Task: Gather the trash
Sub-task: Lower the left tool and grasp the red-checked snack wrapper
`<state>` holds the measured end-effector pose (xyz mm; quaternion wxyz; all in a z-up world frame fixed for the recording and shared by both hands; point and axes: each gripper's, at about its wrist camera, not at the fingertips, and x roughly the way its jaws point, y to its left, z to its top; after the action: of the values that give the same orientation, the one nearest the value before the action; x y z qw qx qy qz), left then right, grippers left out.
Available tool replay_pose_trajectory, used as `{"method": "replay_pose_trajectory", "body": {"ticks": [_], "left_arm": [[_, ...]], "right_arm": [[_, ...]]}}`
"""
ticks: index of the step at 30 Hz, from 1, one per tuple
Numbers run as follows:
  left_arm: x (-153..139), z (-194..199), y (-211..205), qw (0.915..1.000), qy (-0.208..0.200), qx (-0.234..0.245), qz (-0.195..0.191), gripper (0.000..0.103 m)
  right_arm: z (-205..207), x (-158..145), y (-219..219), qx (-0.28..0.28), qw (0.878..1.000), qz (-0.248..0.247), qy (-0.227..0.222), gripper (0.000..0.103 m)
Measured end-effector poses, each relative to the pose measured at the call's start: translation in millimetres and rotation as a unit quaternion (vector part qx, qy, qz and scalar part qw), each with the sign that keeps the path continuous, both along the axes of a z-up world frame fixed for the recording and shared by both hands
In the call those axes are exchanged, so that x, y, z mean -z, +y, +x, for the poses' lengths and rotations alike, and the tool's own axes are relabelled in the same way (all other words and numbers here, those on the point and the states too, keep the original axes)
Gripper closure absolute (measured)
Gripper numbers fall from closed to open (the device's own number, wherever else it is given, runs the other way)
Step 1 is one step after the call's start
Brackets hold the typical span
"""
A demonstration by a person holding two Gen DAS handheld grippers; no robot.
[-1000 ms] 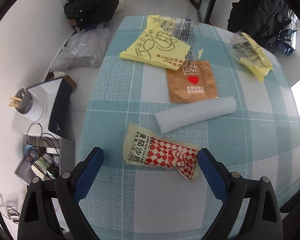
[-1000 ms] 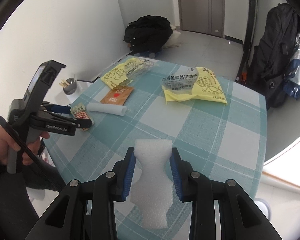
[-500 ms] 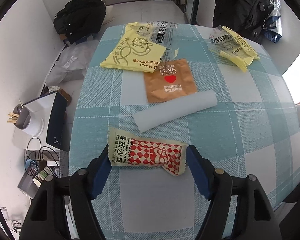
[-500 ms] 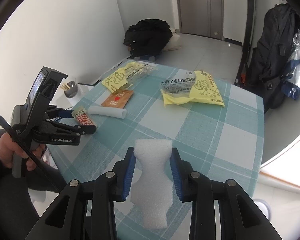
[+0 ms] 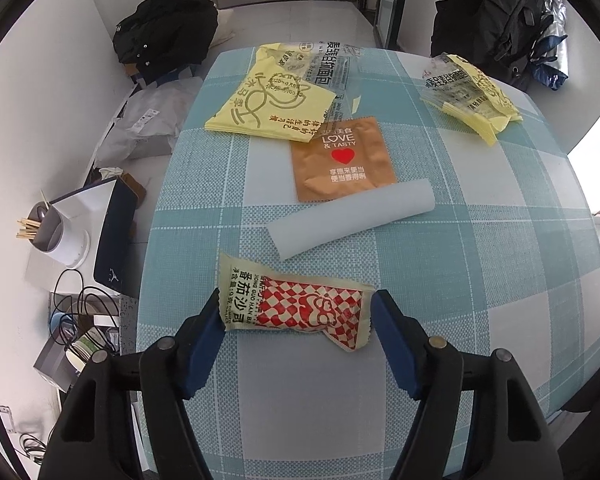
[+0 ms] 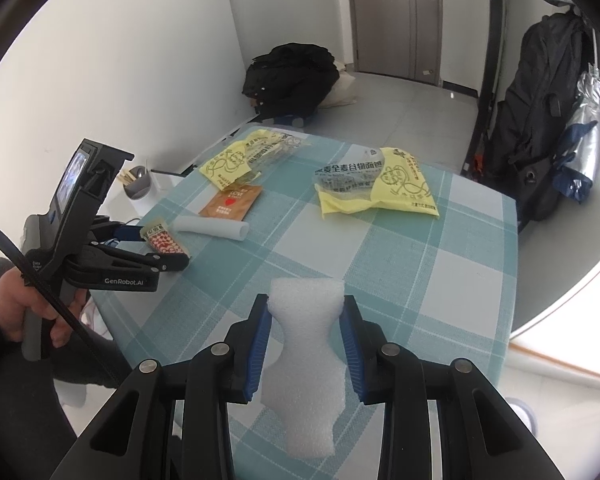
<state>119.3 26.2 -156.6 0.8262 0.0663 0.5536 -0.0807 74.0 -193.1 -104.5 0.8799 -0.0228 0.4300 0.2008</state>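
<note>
Left wrist view: left gripper [image 5: 296, 320] straddles the red-checked sauce packet [image 5: 296, 306] lying flat near the table's [image 5: 480, 280] front edge. Jaws roughly packet-width, pads at both ends; can't tell if they actually press. Packet looks light, thin, crinkly, probably slick film. It'll buckle if squeezed end-on, so better to pinch across the short side at the middle. Behind it: white roll [image 5: 350, 218], brown sachet [image 5: 342, 158], two yellow bread bags [image 5: 276, 96] and [image 5: 470, 94].

Right wrist view: right gripper [image 6: 305, 340] clamped narrow on a white foam piece [image 6: 302, 360], pinched at its waist. Foam is soft, near weightless, already dented by the pads. Left gripper [image 6: 156, 246] seen at the packet [image 6: 162, 240], at the table's left edge.
</note>
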Motion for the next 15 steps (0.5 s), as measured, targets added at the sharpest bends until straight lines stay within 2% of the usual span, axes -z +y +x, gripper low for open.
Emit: {"method": "replay_pose_trajectory", "body": {"ticks": [6, 10, 13, 14, 15], "left_arm": [[0, -4, 2, 1.0, 0.0, -0.004, 0.001, 0.036], [-3, -5, 5, 0.9998, 0.005, -0.014, -0.013, 0.038], [-5, -3, 14, 0.9986, 0.013, -0.034, -0.038, 0.044], [-5, -3, 17, 0.9983, 0.015, -0.04, -0.041, 0.057], [-6, -3, 18, 0.9983, 0.012, -0.042, -0.038, 0.058]], "right_arm": [[-6, -3, 1, -0.006, 1.0, -0.004, -0.008, 0.069], [-8, -4, 1, -0.004, 1.0, -0.003, -0.011, 0.069], [-8, -5, 0, -0.001, 1.0, -0.002, -0.011, 0.069], [-9, -5, -1, 0.0, 1.0, 0.001, -0.011, 0.069], [-9, -6, -2, 0.001, 1.0, 0.0, -0.012, 0.069]]}}
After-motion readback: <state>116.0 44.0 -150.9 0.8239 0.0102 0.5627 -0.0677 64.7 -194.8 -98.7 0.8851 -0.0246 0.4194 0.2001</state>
